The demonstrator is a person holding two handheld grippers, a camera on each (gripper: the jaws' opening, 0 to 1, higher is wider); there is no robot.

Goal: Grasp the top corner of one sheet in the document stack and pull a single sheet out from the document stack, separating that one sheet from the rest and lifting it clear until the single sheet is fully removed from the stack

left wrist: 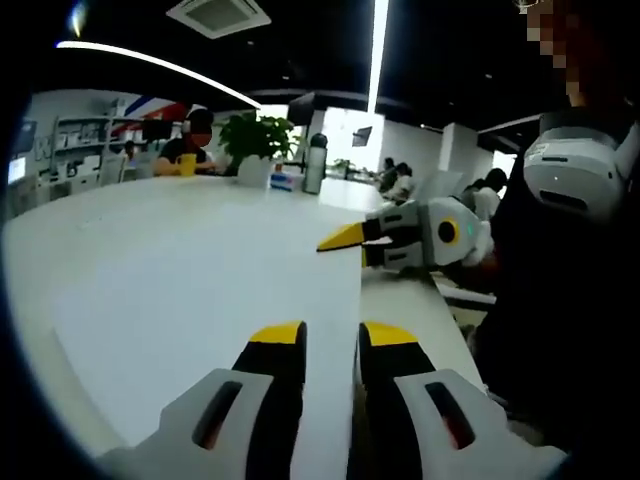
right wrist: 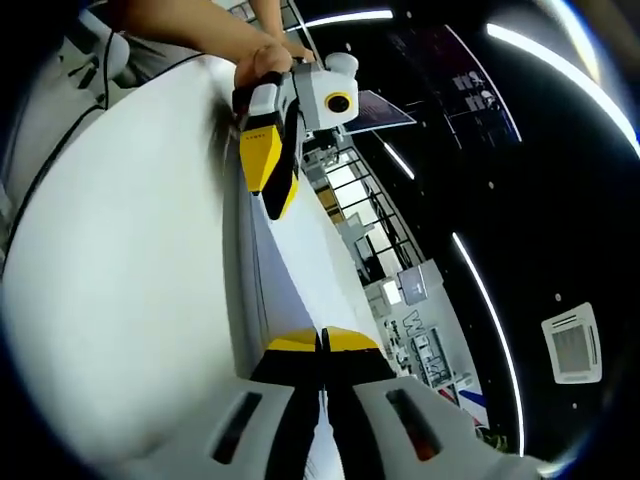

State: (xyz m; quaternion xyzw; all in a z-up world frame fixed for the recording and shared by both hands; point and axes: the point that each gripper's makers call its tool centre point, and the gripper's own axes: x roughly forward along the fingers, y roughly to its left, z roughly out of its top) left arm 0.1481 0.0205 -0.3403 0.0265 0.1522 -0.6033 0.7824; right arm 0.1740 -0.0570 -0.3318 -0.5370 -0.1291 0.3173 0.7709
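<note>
Sheet (right wrist: 290, 270) hangs taut between our grippers, above the white counter (left wrist: 150, 270): the right gripper (right wrist: 320, 340) pinches one edge, the left gripper (right wrist: 268, 185) seemingly pinches the far one, presumably lifting it clear.

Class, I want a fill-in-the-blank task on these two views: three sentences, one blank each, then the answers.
1. The fingers of the left gripper have ____ tips.
2. The right gripper is ____ on the edge of the white sheet.
3. At the far end of the table, a green potted ____ stands beside a bottle.

Answers: yellow; shut; plant.
</note>
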